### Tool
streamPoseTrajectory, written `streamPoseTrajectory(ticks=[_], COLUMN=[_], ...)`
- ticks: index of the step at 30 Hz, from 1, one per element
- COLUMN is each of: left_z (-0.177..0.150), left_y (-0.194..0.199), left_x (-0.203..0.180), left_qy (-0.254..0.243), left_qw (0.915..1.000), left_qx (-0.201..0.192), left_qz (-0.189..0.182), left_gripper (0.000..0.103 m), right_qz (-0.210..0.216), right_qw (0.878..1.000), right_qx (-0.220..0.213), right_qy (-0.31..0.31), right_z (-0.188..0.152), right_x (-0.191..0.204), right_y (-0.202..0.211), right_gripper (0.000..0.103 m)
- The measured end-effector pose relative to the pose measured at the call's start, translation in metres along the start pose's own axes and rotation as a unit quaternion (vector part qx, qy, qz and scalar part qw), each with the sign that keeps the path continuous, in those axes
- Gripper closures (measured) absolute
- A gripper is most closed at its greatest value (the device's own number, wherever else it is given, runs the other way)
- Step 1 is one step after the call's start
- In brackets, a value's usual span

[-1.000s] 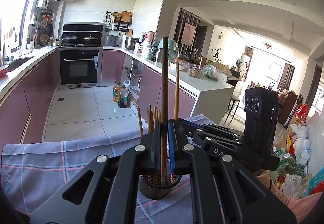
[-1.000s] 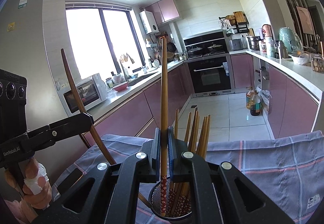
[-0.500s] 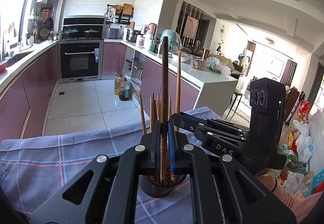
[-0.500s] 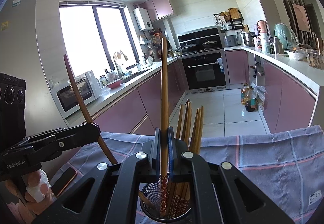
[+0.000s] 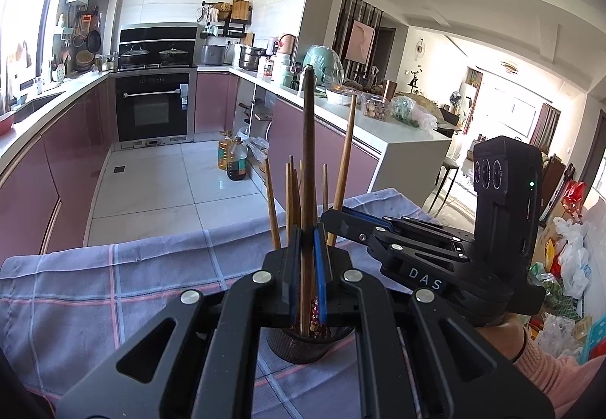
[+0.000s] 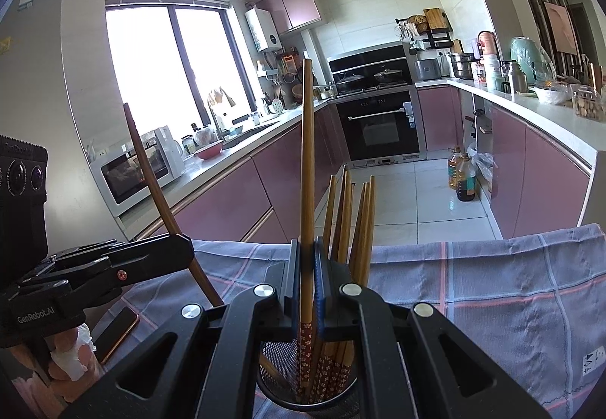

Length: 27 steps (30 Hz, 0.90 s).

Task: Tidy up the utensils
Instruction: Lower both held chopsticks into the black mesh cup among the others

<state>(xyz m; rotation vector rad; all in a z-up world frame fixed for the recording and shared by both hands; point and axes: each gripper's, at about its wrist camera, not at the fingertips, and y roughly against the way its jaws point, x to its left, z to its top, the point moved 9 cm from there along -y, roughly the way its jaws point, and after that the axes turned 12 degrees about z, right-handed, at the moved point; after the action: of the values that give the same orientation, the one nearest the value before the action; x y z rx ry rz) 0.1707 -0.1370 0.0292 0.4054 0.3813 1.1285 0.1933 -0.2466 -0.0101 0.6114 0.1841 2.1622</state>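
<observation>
Holder: black mesh | contents: chopsticks, upright, floral-tipped

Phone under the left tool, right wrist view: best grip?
Judging by its pose, take the phone by its long edges at the free end. It lies flat on the cloth, so come from above. The left tool covers part of it.
</observation>
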Motion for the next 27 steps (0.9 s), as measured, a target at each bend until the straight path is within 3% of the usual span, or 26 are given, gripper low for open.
streamPoseTrajectory(ticks=[27], left_z=[-0.017], left_y=[-0.023], left_x=[0.0], left_qy=[-0.017], left_qw=[0.9993], left_qx=[0.033], left_qz=[0.004], left_gripper=[0.095], right_qz=[0.002], right_qw=[1.0], right_qx=[0.021], right_qy=[-0.011], right_z=[-0.019], right_x=[-0.009], right_y=[-0.006], right_gripper=[0.097])
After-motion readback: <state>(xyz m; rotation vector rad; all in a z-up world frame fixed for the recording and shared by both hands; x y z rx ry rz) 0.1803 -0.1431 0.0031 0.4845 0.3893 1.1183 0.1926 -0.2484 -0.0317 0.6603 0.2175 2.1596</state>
